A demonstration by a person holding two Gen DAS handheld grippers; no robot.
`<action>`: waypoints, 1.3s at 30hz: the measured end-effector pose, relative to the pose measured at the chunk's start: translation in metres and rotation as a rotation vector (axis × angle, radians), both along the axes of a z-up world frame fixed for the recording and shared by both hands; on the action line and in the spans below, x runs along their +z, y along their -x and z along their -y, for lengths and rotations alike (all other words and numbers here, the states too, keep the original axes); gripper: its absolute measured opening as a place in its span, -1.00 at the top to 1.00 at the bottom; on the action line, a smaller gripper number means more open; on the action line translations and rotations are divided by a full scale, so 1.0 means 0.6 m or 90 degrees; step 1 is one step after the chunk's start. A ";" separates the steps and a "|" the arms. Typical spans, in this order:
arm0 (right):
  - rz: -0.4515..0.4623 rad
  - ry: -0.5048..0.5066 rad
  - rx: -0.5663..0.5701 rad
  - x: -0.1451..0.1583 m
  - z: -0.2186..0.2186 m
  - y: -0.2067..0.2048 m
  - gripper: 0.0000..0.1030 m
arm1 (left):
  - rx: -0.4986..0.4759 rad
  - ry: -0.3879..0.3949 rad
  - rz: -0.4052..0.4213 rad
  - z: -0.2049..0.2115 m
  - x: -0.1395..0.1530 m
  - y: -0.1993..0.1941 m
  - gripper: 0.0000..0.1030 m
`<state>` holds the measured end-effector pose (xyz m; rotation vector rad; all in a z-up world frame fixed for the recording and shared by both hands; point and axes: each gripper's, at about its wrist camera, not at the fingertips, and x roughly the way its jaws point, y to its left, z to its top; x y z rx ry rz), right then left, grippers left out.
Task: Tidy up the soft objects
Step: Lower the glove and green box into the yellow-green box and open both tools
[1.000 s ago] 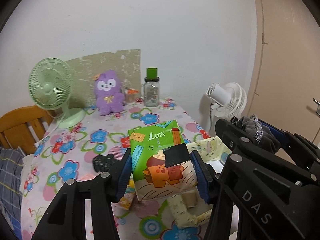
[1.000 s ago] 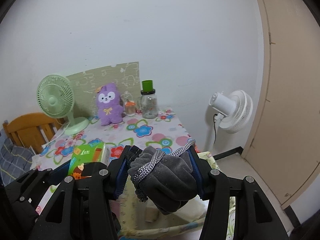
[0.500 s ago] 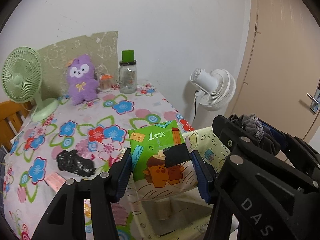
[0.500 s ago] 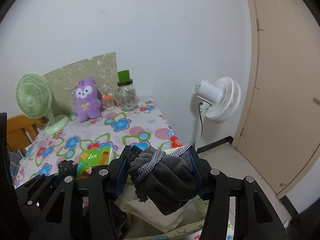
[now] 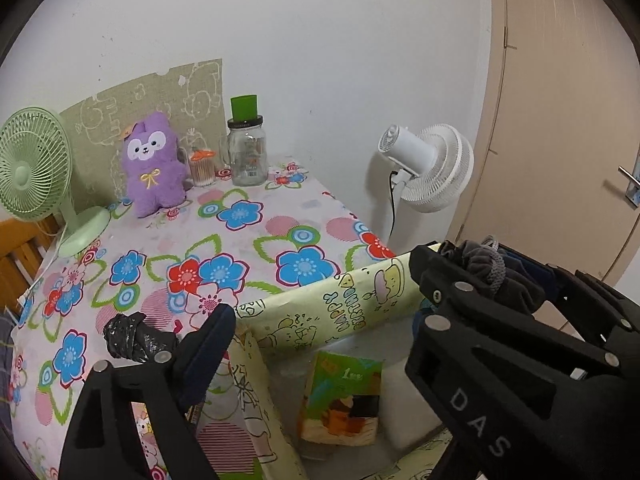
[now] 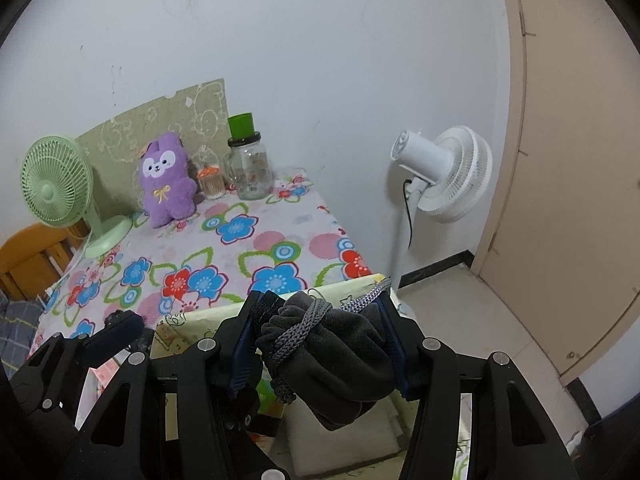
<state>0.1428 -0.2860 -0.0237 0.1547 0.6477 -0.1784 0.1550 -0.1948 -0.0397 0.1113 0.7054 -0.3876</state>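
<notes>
My left gripper hangs over a pale yellow cartoon-print fabric box at the table's near edge. Its jaws are opening, with nothing between them. A green tissue pack lies loose on the box floor below. Only the left fingertip shows clearly; the other is behind my right gripper. In the right wrist view my right gripper is shut on a dark grey drawstring pouch, held above the box's rim.
On the floral tablecloth are a purple plush, a green desk fan, a glass jar with a green lid and a crumpled black bag. A white floor fan and a door stand to the right.
The left jaws have spread and the green tissue pack has dropped from them into the box. Both grippers moved forward and down over the box. The right one still grips the pouch.
</notes>
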 end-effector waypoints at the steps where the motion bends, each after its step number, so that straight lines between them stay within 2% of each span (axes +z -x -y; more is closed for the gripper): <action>1: -0.001 -0.002 0.000 -0.002 -0.001 -0.002 -0.16 | -0.001 -0.002 -0.001 -0.001 -0.001 -0.001 -0.82; 4: -0.004 0.001 -0.004 -0.005 -0.004 -0.006 -0.36 | -0.003 -0.011 -0.007 -0.002 -0.005 -0.004 -0.86; 6: -0.001 0.007 -0.008 -0.005 -0.008 -0.004 -0.57 | -0.004 -0.016 -0.010 -0.004 -0.007 -0.005 -0.87; 8: 0.002 0.008 -0.009 -0.005 -0.010 -0.003 -0.62 | -0.005 -0.014 -0.016 -0.008 -0.008 -0.006 -0.89; 20: 0.004 0.011 -0.018 0.007 -0.031 0.013 -0.72 | -0.001 -0.020 -0.013 -0.026 0.002 0.009 -0.91; 24: 0.012 0.026 -0.023 0.017 -0.042 0.021 -0.74 | 0.007 -0.023 -0.001 -0.035 0.011 0.016 -0.99; 39: 0.038 0.032 -0.016 0.046 -0.097 0.061 -0.82 | 0.022 -0.020 0.029 -0.090 0.040 0.054 -0.99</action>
